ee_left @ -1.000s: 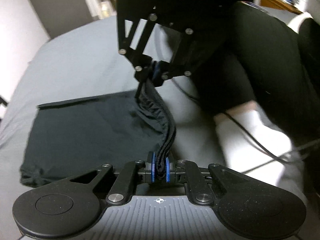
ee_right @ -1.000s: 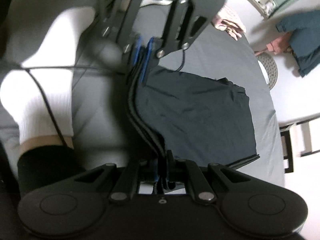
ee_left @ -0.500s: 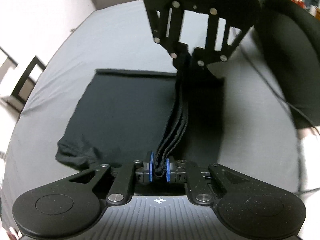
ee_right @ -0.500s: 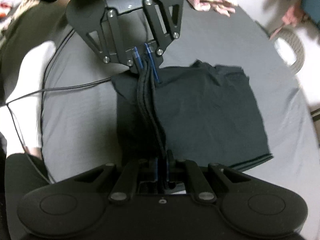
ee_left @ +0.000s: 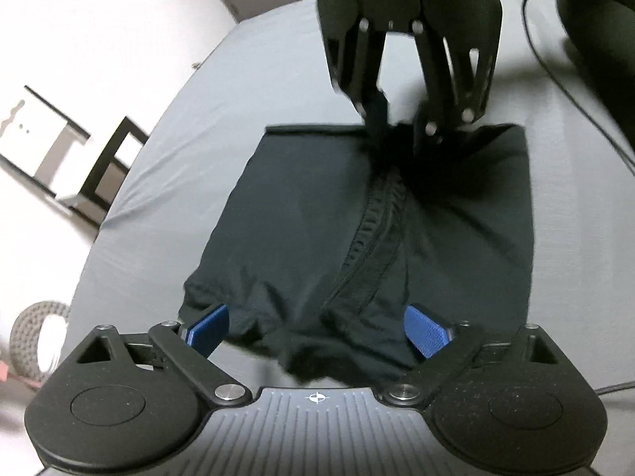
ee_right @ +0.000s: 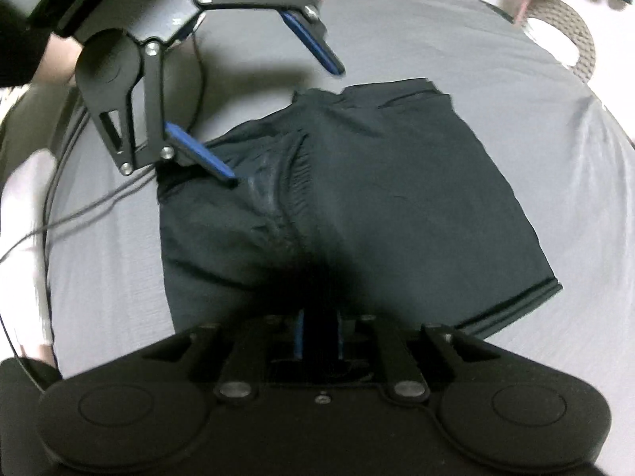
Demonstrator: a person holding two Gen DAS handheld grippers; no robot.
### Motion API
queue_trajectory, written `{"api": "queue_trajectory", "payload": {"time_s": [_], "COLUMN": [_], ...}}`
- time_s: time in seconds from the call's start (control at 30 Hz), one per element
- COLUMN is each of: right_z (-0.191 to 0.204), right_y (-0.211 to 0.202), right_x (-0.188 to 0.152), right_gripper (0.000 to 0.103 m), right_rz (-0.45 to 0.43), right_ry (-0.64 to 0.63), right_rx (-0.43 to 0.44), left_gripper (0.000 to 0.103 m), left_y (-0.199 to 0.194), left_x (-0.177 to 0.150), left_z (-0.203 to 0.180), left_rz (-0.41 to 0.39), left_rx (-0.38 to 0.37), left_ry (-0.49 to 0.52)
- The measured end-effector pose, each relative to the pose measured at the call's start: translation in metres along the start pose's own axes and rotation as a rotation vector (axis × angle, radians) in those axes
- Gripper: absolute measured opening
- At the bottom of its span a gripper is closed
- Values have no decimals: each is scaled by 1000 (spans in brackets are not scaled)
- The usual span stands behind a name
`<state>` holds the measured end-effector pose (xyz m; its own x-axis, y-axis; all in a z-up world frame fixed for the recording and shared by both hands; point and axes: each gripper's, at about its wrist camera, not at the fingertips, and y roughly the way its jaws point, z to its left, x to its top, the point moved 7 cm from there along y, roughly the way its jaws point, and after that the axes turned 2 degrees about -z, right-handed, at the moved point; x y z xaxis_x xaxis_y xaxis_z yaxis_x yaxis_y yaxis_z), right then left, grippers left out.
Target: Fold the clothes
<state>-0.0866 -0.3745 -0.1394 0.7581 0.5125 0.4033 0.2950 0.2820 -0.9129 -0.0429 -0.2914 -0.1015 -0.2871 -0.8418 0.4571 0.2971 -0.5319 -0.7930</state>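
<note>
A black garment (ee_left: 301, 218) lies folded flat on the grey bed, its gathered waistband (ee_left: 369, 238) slumped across the top. My left gripper (ee_left: 317, 329) is open at the garment's near edge, its blue pads (ee_left: 208, 327) wide apart with nothing gripped. In the right wrist view the left gripper (ee_right: 258, 103) also stands open over the garment (ee_right: 397, 198). My right gripper (ee_left: 399, 131) is at the far edge, where the waistband rises between its fingers. Seen from its own camera, the right gripper (ee_right: 319, 333) has its jaws close together with dark cloth between them.
The grey bed sheet (ee_left: 178, 139) spreads all around. A black cable (ee_left: 555, 59) and a person's black-clad leg (ee_left: 595, 20) lie at the right; a white sock (ee_right: 24, 218) is beside the bed. A woven round stool (ee_right: 563, 27) and a black frame (ee_left: 107, 166) stand off the bed.
My left gripper has opened and let the waistband go. The taut band between both grippers has gone slack and dropped onto the garment. Both grippers moved over the folded cloth.
</note>
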Motion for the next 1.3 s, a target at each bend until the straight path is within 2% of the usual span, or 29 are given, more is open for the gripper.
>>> {"api": "queue_trajectory", "payload": {"time_s": [0.03, 0.17, 0.23, 0.27, 0.33, 0.43, 0.57, 0.6, 0.63, 0.73, 0.9, 1.0, 1.03, 1.1, 1.2, 1.23, 1.3], "right_z": [-4, -15, -15, -16, -16, -17, -20, -19, -16, -12, -10, -9, -10, -11, -10, -10, -10], "right_y": [-2, -15, -23, -27, -36, -49, -67, -69, -66, -63, -54, -49, -47, -45, -41, -42, -44], "right_x": [-1, -11, -23, -29, -40, -59, -84, -89, -90, -91, -97, -95, -94, -94, -94, -94, -93], "right_gripper": [36, 38, 46, 47, 48, 48, 48, 48, 47, 46, 33, 28, 23, 14, 12, 8, 8], "right_rz": [-23, -121, -177, -205, -260, -344, -456, -473, -470, -460, -477, -458, -460, -463, -463, -466, -477], "right_ry": [24, 141, 235, 282, 377, 518, 708, 746, 759, 704, 709, 681, 689, 703, 701, 700, 696], "right_rx": [-17, -43, -55, -60, -72, -89, -111, -110, -104, -135, -109, -111, -105, -91, -75, -76, -95], "left_gripper": [96, 96, 96, 96, 96, 95, 94, 86, 76, 54, 43, 36, 34, 32, 33, 33, 33], "left_y": [-2, -15, -24, -29, -39, -47, -43, -42, -41, -33, -28, -23, -22, -22, -24, -26, -27], "left_x": [-2, -4, -2, -1, 0, -2, -8, -10, -13, -21, -29, -29, -29, -28, -24, -22, -15], "left_z": [0, -1, 0, 0, 1, -2, -6, -7, -9, -7, 0, -3, -4, -6, -5, -4, -5], "left_rz": [3, -47, -88, -116, -166, -193, -163, -158, -150, -115, -105, -97, -95, -94, -119, -136, -159], "left_rx": [9, 77, 109, 120, 108, 55, 81, 78, 61, 19, -38, -42, -44, -37, 1, 22, 42], "left_ry": [-4, -33, -67, -96, -162, -224, -246, -254, -267, -323, -431, -430, -427, -418, -407, -403, -369]}}
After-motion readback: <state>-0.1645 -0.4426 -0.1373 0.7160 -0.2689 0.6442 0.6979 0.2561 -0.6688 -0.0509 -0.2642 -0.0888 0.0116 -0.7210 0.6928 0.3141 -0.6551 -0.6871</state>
